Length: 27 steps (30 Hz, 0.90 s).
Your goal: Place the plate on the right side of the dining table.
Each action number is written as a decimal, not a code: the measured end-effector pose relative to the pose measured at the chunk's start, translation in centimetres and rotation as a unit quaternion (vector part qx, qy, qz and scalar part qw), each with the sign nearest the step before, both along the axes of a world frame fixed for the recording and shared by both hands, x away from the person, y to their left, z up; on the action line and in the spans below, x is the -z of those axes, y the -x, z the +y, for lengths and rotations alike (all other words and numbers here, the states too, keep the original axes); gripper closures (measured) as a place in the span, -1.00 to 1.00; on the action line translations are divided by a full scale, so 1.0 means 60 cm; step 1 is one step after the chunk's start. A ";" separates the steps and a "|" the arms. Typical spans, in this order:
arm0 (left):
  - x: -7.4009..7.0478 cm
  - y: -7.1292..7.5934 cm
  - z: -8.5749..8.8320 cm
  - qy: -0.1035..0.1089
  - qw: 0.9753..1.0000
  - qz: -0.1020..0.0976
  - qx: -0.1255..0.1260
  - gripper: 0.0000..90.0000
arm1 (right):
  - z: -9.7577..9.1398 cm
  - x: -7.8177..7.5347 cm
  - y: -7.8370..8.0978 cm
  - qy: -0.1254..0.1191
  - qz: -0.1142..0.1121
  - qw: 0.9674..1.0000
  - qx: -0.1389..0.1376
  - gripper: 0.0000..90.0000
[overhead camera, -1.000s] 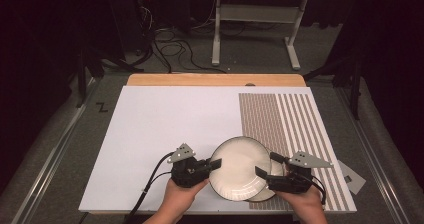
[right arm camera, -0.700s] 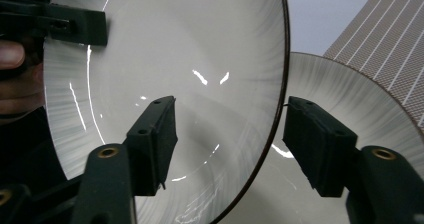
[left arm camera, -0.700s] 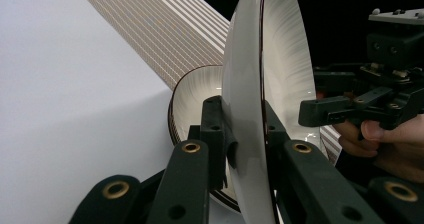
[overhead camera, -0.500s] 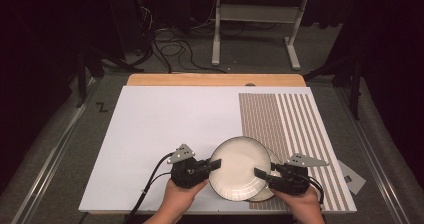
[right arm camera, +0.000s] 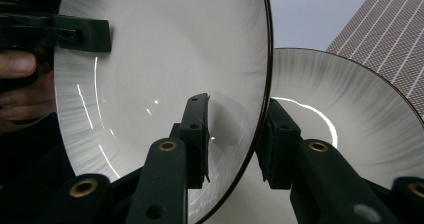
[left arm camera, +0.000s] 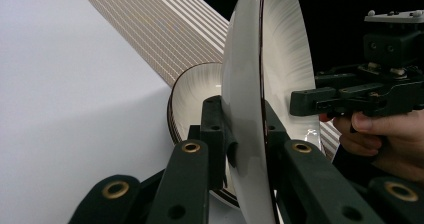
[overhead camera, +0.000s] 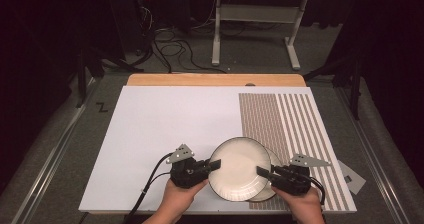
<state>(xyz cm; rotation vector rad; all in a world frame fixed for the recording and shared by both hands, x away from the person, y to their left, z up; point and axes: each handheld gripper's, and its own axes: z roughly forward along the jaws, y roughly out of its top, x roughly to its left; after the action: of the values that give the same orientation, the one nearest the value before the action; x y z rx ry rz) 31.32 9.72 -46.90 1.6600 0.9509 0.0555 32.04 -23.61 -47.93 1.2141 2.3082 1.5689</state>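
The upper plate point(overhead camera: 239, 169) is held between the two tools near the 6 o'clock edge of the table point(overhead camera: 165, 129): the left tool point(overhead camera: 214, 164) takes its rim at 9 o'clock and the right tool point(overhead camera: 262, 172) takes the opposite rim at 3 o'clock. In the left gripper view the upper plate point(left arm camera: 255, 99) appears edge-on, its rim passing between the left tool's point(left arm camera: 246, 149) two black jaws, which are closed narrowly on it, one jaw on each face; the right tool point(left arm camera: 320, 98) reaches the far rim. In the right gripper view the right tool point(right arm camera: 235, 139) likewise has its jaws drawn in on the rim of the upper plate point(right arm camera: 160, 79), one inside the bowl and one behind it. A lower plate point(overhead camera: 272, 184) lies on the table directly beneath, offset toward 4 o'clock and partly covered, at the border of the striped zone point(overhead camera: 295, 129); it also shows in the left gripper view point(left arm camera: 192, 99) and the right gripper view point(right arm camera: 350, 119). Both plates are round, shallow and cream-white, with fine grey radial streaks toward a thin dark rim and glossy highlights. The left hand point(overhead camera: 180, 196) and right hand point(overhead camera: 302, 204) enter from 6 o'clock, each wrapped around its tool's body, with the tools pointing inward toward one another.
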 end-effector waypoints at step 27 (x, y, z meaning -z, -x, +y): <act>-0.040 0.022 -0.018 -0.032 0.998 -0.054 0.005 0.78 | -0.026 -0.048 0.019 -0.035 -0.049 0.998 0.010 0.87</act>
<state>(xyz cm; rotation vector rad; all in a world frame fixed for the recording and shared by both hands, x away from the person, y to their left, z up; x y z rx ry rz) 30.02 8.67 -44.49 1.7034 0.8667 0.1683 30.91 -25.16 -45.03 1.1426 2.1923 1.6753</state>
